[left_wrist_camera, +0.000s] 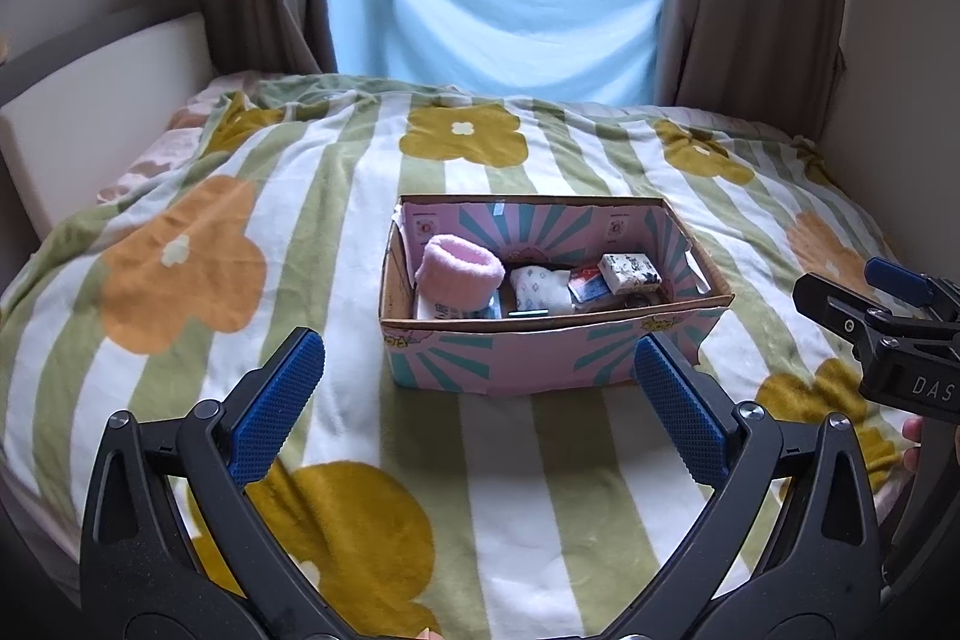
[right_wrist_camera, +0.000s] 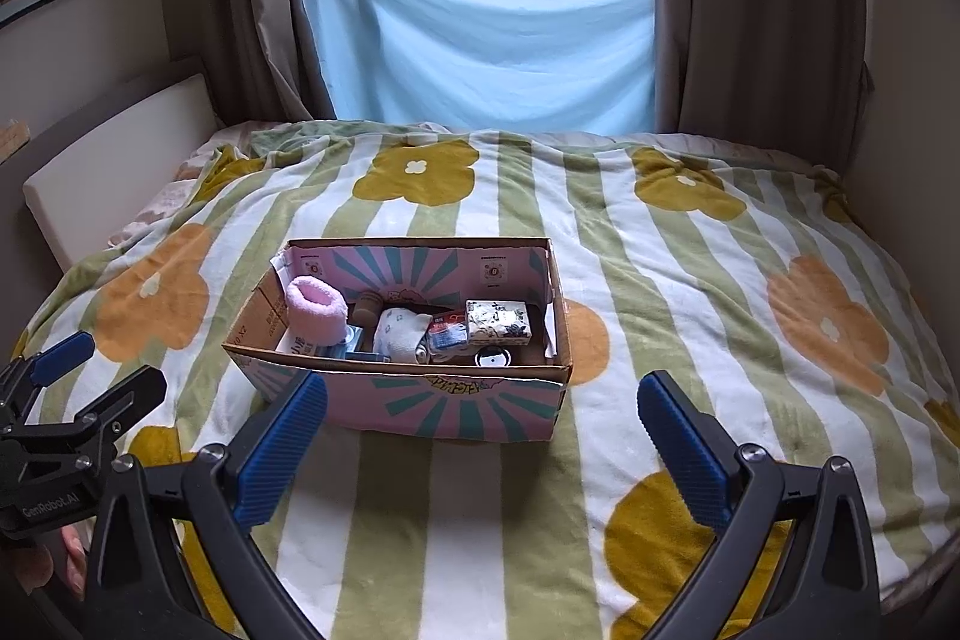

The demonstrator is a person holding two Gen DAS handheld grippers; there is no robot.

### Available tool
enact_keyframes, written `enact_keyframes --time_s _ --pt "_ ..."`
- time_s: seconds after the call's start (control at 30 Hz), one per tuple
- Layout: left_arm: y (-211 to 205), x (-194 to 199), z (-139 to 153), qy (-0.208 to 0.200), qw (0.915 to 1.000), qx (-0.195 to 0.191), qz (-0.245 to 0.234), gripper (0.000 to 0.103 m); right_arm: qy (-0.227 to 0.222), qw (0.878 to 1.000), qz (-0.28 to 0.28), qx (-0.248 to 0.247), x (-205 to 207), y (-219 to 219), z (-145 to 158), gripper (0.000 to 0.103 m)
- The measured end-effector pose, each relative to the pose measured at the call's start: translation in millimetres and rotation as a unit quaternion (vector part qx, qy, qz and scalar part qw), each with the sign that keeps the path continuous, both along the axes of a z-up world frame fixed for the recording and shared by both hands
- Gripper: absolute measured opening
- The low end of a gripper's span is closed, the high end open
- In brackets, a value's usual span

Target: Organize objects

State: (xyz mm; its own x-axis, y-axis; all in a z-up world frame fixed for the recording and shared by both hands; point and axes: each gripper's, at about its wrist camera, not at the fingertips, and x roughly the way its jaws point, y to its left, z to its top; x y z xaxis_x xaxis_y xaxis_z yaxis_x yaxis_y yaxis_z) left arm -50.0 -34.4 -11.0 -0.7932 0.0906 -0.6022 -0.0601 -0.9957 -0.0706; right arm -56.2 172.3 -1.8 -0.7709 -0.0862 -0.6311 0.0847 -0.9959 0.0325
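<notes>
behind the bed a pale blue sheet [right_wrist_camera: 480, 34] hangs across the window between brown curtains, and a plush blanket of green and white stripes with mustard and orange flowers [right_wrist_camera: 690, 292] covers the mattress. near its middle sits an open-topped cardboard box printed pink with teal rays [right_wrist_camera: 456, 409], and the small things all lie inside it: a fuzzy pink rolled sock [right_wrist_camera: 318, 309] at the left, a white patterned soft bundle [right_wrist_camera: 401, 334] in the middle, a small red and blue packet [right_wrist_camera: 447, 331], and a white printed tissue pack [right_wrist_camera: 499, 323] to the right. no loose item shows on the blanket.

the left gripper [left_wrist_camera: 480, 394] and the right gripper [right_wrist_camera: 483, 433] hover on the near side of the box, each with its ribbed blue pads spread wide and nothing between them.

this could be a box just filled or one about to be sorted out, so no particular move is certain. any pick would best come from straight above, since the cardboard walls are thin and the box rests on a soft, yielding surface. the sock and bundle would squash; the tissue pack has flat, firmer faces.
</notes>
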Motion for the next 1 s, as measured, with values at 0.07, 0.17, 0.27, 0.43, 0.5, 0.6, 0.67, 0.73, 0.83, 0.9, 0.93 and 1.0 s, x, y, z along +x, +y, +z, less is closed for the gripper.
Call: enact_keyframes --time_s 0.07,0.17,0.27,0.43,0.5,0.6,0.67,0.73,0.83,0.9,0.93,1.0 --pt "1.6 0.1 -0.3 0.002 1.0000 0.002 0.001 0.103 0.000 1.000 0.001 0.002 -0.5 -0.2 0.9 0.103" --pt "3.7 1.8 0.4 0.006 1.0000 0.000 -0.001 0.103 0.003 1.000 0.003 0.006 -1.7 -1.0 2.9 0.103" --pt "4.7 3.0 1.5 0.008 1.0000 0.000 -0.004 0.103 0.004 1.000 0.004 0.009 -2.3 -1.4 3.9 0.103" --pt "4.0 3.7 2.7 0.009 0.9999 0.001 -0.008 0.103 0.006 1.000 0.004 0.012 0.0 -1.8 3.8 0.103" --pt "3.4 4.4 2.9 0.010 0.9999 0.005 -0.009 0.103 0.007 1.000 0.003 0.015 0.3 -2.0 4.3 0.103" --pt "2.8 5.4 3.6 0.011 0.9999 0.003 -0.008 0.103 0.007 1.000 0.003 0.017 0.8 -2.0 5.0 0.103" --pt "2.2 6.1 4.4 0.013 0.9999 0.004 -0.008 0.103 0.008 1.000 0.003 0.017 0.8 -2.4 4.9 0.103" --pt "2.0 6.9 5.4 0.014 0.9999 0.004 -0.008 0.103 0.009 1.000 0.003 0.016 1.0 -2.5 5.2 0.103" --pt "2.7 7.1 5.1 0.014 0.9999 0.002 -0.007 0.103 0.008 1.000 0.004 0.017 1.0 -2.6 5.0 0.103" --pt "1.8 8.2 5.8 0.015 0.9999 0.000 -0.008 0.103 0.008 1.000 0.003 0.018 1.1 -2.8 4.8 0.102" --pt "2.5 7.9 6.1 0.015 0.9999 0.001 -0.007 0.103 0.008 1.000 0.003 0.019 1.3 -3.5 5.3 0.102" --pt "1.7 8.5 6.3 0.015 0.9999 0.001 -0.007 0.103 0.008 1.000 0.003 0.018 1.2 -3.6 5.1 0.103"
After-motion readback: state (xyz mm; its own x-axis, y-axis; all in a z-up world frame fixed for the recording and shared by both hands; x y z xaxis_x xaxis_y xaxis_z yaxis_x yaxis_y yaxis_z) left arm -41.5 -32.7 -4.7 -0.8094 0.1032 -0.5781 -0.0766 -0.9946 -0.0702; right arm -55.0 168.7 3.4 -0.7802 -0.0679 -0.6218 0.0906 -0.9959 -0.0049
